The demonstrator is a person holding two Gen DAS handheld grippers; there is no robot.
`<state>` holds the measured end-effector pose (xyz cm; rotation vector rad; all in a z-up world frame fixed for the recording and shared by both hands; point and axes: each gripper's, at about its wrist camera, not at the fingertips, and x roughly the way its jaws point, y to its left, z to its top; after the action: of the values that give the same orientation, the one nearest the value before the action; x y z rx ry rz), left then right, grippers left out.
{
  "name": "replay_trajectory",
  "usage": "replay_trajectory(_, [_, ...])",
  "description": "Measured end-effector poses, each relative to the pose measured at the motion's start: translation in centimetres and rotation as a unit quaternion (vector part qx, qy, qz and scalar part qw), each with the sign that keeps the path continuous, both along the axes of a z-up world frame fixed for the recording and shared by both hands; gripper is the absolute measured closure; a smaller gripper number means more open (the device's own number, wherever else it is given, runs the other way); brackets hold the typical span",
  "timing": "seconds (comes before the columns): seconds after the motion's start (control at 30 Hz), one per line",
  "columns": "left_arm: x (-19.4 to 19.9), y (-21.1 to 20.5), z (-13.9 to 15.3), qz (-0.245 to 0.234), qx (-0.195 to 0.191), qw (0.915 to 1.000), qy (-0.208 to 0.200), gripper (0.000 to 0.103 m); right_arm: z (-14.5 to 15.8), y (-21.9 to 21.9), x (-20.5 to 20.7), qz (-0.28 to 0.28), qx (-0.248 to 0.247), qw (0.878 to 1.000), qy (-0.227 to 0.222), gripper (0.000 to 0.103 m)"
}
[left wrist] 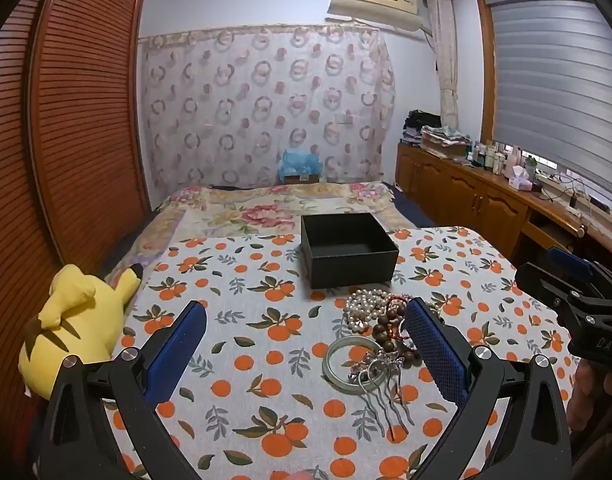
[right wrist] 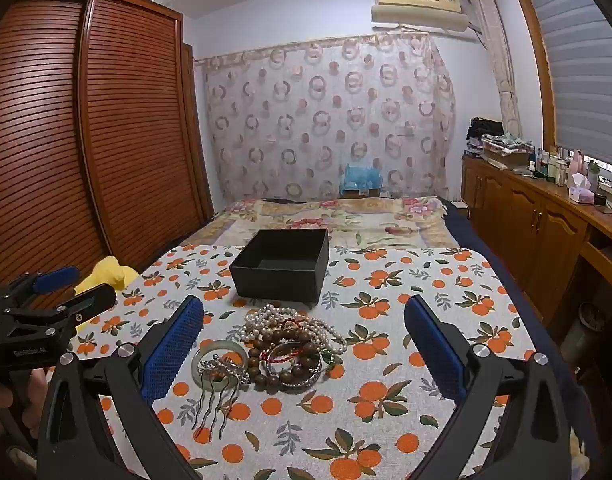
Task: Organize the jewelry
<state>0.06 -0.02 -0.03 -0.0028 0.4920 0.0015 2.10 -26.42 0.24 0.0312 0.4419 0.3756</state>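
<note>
A heap of jewelry lies on the orange-print tablecloth (right wrist: pixel 385 360): a pearl necklace (right wrist: pixel 266 318), brown wooden beads (right wrist: pixel 284 336), a pale green bangle (right wrist: pixel 220 350), a silver bangle (right wrist: pixel 294 378) and a metal hair comb (right wrist: pixel 214 400). Behind it stands an empty black box (right wrist: pixel 282 266) without a lid. My right gripper (right wrist: pixel 304 354) hovers open above the heap, touching nothing. My left gripper (left wrist: pixel 306 354) is open too, left of the same heap, with the green bangle (left wrist: pixel 351 364), beads (left wrist: pixel 389 330) and pearls (left wrist: pixel 363 306) by its right finger. The black box (left wrist: pixel 347 254) stands beyond.
The table stands over a bed with a floral cover (left wrist: pixel 282 208). A yellow plush toy (left wrist: pixel 72 320) lies at the table's left edge. A louvred wooden wardrobe (right wrist: pixel 106 140) stands on the left, a wooden sideboard (right wrist: pixel 545 216) with bottles on the right.
</note>
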Motion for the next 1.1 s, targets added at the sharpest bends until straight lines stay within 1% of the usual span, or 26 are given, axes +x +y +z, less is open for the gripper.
replay_trajectory(1.1, [-0.08, 0.01, 0.06, 0.002, -0.002, 0.9999, -0.01, 0.006, 0.13, 0.0, -0.11, 0.0, -0.003, 1.0, -0.002, 0.002])
